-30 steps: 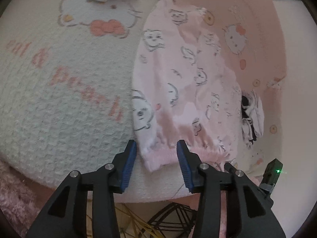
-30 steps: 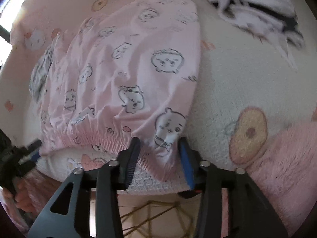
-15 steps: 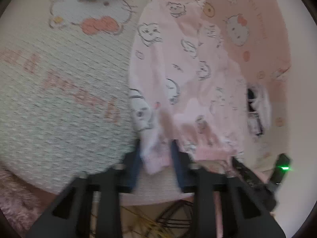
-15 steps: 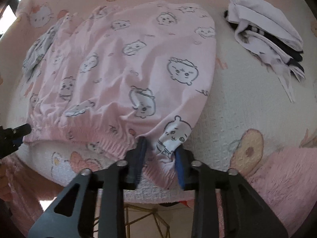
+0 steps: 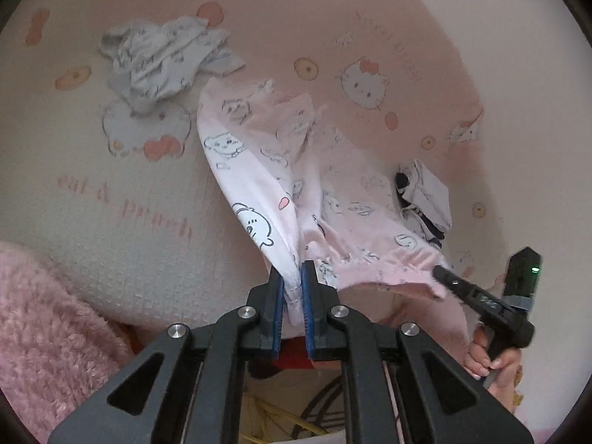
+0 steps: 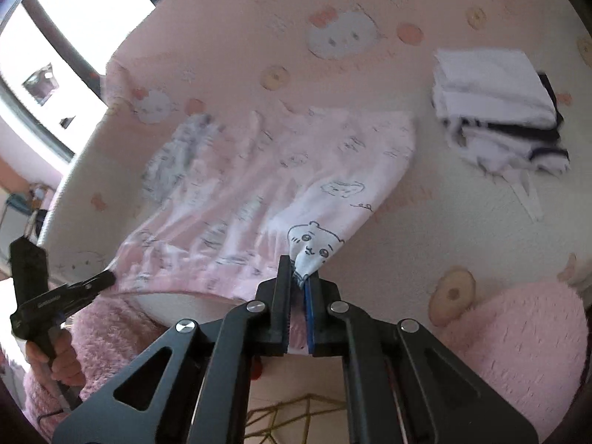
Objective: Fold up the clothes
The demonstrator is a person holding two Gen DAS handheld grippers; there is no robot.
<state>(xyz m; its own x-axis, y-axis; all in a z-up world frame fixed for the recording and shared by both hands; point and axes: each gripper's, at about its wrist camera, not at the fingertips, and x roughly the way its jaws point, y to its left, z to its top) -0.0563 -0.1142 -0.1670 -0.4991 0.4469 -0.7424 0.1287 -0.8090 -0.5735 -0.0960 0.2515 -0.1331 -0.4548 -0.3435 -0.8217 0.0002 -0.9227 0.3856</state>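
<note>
Garments: three. One pink printed garment [image 5: 307,192], waistband edge pinched between both grippers' fingers, rest draping ahead onto the cat-print blanket [image 5: 111,192]. Left gripper [image 5: 292,285] and right gripper [image 6: 298,281] clamped on its hem. Crumpled pale piece [image 5: 162,59] far-left; folded white-navy pile [image 6: 495,103], possibly several items, far-right.

Soft, even daylight, blown-out window [image 6: 55,48] at upper left – right view motion-blurred, fisheye-curved dark edges

Pink-and-cream cartoon-cat bedspread [image 6: 370,7] covers the bed — bright window [image 6: 55,48] behind it, upper left; pale floor [image 6: 281,399] below the edge.
</note>
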